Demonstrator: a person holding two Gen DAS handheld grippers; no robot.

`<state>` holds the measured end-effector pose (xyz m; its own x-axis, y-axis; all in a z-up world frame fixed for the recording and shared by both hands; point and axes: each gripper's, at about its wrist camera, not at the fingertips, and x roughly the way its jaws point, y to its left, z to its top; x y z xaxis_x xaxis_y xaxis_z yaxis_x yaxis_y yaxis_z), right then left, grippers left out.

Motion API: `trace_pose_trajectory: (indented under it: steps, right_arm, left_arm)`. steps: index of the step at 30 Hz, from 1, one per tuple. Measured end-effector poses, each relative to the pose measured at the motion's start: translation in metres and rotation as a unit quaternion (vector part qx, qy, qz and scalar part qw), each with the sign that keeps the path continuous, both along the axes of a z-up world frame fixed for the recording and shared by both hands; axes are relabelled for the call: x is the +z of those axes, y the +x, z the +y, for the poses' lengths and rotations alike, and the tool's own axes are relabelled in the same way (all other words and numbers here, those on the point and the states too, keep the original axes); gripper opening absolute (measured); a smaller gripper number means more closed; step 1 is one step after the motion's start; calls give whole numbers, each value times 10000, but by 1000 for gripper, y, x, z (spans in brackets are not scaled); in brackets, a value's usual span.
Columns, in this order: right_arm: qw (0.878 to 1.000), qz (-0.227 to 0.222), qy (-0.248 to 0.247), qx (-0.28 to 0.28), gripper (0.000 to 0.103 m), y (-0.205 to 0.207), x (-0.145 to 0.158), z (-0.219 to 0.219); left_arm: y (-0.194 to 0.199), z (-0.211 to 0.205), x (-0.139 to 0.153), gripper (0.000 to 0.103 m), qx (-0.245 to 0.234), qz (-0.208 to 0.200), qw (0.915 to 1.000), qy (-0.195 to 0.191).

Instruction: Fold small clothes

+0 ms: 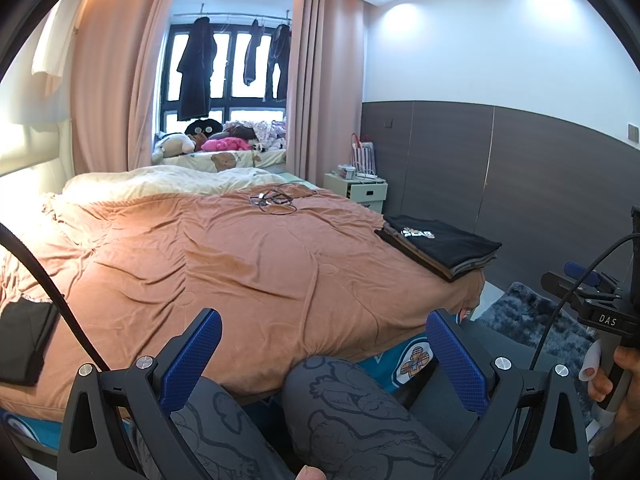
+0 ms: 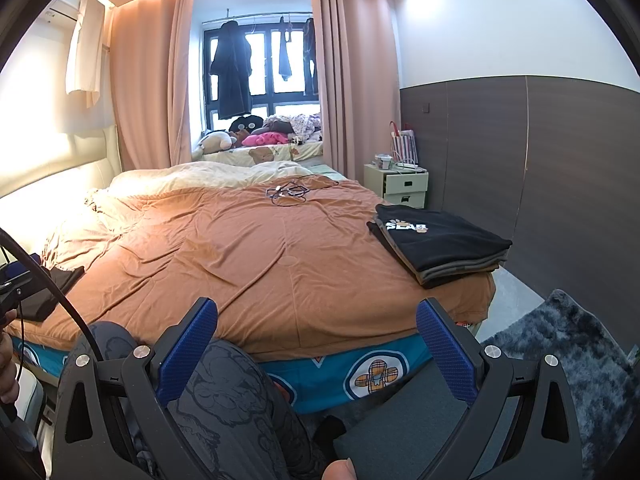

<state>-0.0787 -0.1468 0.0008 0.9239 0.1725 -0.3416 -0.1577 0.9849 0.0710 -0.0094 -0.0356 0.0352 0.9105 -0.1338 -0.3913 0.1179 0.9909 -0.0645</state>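
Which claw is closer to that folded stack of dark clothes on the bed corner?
Right, probably. The right claw faces the stack from nearer its corner; the left claw sits further left. Both hang open, short of the bed.

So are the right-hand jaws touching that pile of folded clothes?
Apart. The right wrist view shows the right gripper open, with bare orange blanket between it and the folded stack.
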Motion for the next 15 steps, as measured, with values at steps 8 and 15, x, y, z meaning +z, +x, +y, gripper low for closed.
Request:
trace_pose_trajectory:
  steps: [8, 15]
  right_arm:
    - [10000, -10, 1, -8, 100, 0, 0, 0]
    - [10000, -34, 7, -4, 100, 0, 0, -2]
  left_arm:
    - [0, 1, 0, 103, 6, -1, 10000, 2]
    - [-6, -4, 1, 103, 165, -77, 9998, 48]
